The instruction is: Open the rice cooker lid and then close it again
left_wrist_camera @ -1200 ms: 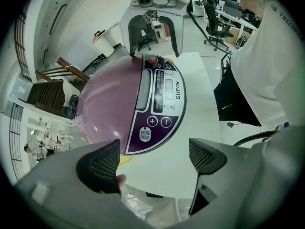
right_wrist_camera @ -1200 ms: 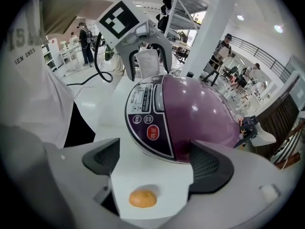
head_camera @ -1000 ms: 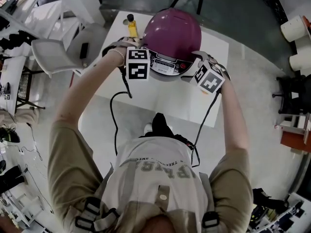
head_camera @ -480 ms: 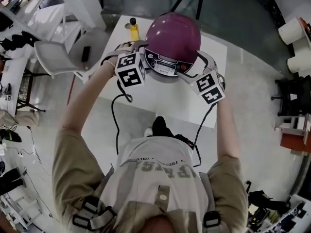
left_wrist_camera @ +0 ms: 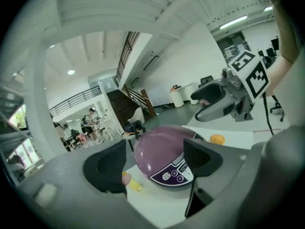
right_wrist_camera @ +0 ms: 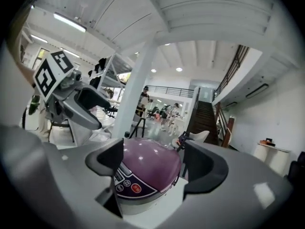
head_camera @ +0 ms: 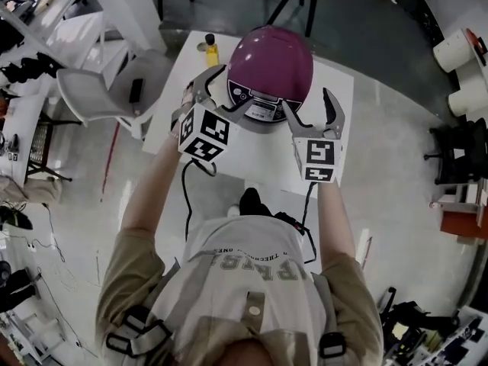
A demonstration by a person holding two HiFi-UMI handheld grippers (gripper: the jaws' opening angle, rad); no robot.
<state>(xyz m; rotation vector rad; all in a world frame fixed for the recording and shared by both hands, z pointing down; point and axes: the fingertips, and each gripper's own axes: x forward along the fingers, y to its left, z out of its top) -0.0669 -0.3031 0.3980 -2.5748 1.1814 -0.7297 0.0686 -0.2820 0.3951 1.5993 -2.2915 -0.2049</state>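
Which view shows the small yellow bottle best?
Head view: the small yellow bottle stands whole, dark-capped, beside the purple rice cooker. The left gripper view catches only a yellow sliver; the right gripper view misses it.

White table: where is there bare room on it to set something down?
The widest bare patch of the white table is the near strip between the purple domed rice cooker and the front edge. A narrower strip runs right of the cooker. The far left corner is crowded: a yellow black-capped bottle stands close beside the cooker.
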